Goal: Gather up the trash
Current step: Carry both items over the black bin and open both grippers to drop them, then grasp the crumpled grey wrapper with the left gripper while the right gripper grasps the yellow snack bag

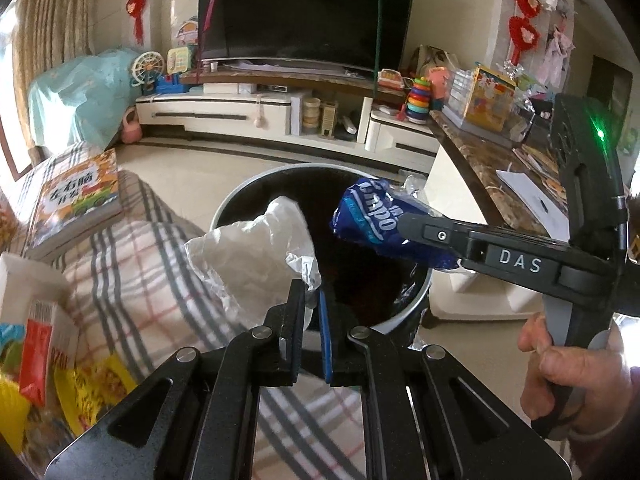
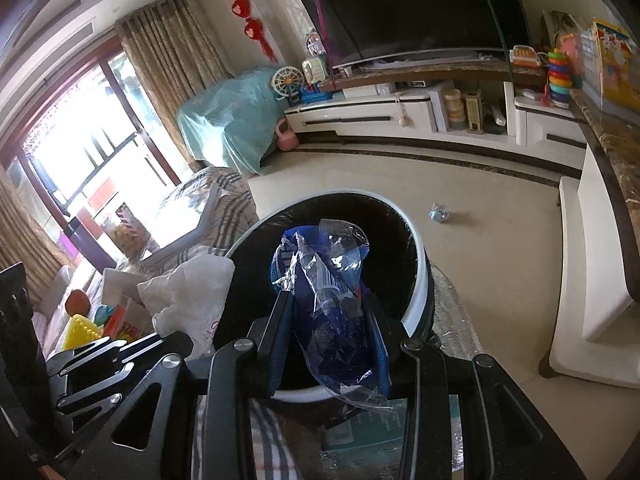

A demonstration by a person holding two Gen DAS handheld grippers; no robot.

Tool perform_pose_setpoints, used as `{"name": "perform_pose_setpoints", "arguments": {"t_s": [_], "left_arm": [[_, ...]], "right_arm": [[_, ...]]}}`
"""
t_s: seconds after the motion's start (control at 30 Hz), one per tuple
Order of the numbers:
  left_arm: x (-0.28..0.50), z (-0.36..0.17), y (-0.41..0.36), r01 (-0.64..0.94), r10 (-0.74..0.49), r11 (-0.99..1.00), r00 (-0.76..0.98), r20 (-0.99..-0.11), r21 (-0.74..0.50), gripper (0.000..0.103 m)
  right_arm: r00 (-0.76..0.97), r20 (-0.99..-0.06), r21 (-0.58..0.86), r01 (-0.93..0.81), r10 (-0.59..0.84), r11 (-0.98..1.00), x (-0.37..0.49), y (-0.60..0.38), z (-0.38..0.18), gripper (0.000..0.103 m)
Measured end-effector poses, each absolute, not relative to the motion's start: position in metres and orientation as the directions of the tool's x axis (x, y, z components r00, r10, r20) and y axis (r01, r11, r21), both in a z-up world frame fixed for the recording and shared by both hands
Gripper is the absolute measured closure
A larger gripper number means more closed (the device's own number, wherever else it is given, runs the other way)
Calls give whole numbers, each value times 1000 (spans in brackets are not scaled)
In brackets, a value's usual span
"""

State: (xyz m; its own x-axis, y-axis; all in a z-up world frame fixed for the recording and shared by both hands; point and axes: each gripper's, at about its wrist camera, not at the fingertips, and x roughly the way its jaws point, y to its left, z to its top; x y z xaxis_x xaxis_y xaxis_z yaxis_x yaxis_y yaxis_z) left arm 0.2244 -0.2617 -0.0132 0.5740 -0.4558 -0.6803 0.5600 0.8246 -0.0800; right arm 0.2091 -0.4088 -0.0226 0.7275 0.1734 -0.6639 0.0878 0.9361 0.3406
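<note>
Two grippers hang over the bin (image 1: 416,300), each clamped on a piece of trash. The left gripper (image 1: 310,300) has its jaws drawn narrow on the lower edge of a crumpled white bag (image 1: 256,252), which stands up above the bin's left rim, partly over the plaid sofa (image 1: 132,264). In the right wrist view the same white bag (image 2: 188,296) sits just left of the bin (image 2: 418,280), with the left gripper's fingers below it. The right gripper (image 2: 326,312) pinches a blue wrapper (image 2: 320,280) with clear crinkled film, held directly above the dark opening. From the left wrist view the blue wrapper (image 1: 368,216) juts from the tip of the right gripper (image 1: 404,228), over the bin's right half. The two pieces are near each other but apart. A small crumpled scrap (image 2: 440,213) lies on the floor beyond the bin, well apart from it.
</note>
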Motion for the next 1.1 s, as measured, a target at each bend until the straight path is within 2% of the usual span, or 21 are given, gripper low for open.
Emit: {"name": "perform_pose_setpoints", "arguments": {"t_s": [0.53, 0.63, 0.7, 0.73, 0.8, 0.83, 0.93, 1.0, 1.1], "left_arm": [[237, -13, -272, 584, -483, 806, 557, -676, -96, 97], [238, -14, -273, 581, -482, 808, 553, -679, -101, 96], [239, -12, -272, 580, -482, 808, 551, -681, -103, 90], [238, -11, -272, 578, -481, 810, 555, -679, -101, 87], [235, -9, -268, 569, -477, 816, 569, -670, -98, 65], [233, -7, -264, 560, -474, 823, 582, -661, -97, 61], [228, -4, -254, 547, -472, 831, 595, -651, -103, 58], [225, -4, -246, 530, -465, 841, 605, -646, -108, 51], [216, -6, -230, 498, -448, 859, 624, -640, -115, 46]], "right_arm": [[722, -666, 354, 83, 189, 931, 219, -415, -23, 67], [717, -670, 355, 81, 193, 931, 221, -415, -23, 64], [714, -672, 362, 81, 199, 929, 223, -416, -22, 63], [713, -673, 364, 86, 198, 927, 223, -417, -21, 58], [719, -665, 378, 89, 203, 921, 222, -420, -19, 45], [723, -661, 381, 91, 202, 920, 221, -421, -18, 37], [733, -651, 384, 93, 198, 919, 216, -421, -14, 33], [739, -644, 386, 90, 198, 918, 213, -419, -11, 32], [748, -632, 394, 85, 202, 915, 206, -414, -9, 22]]}}
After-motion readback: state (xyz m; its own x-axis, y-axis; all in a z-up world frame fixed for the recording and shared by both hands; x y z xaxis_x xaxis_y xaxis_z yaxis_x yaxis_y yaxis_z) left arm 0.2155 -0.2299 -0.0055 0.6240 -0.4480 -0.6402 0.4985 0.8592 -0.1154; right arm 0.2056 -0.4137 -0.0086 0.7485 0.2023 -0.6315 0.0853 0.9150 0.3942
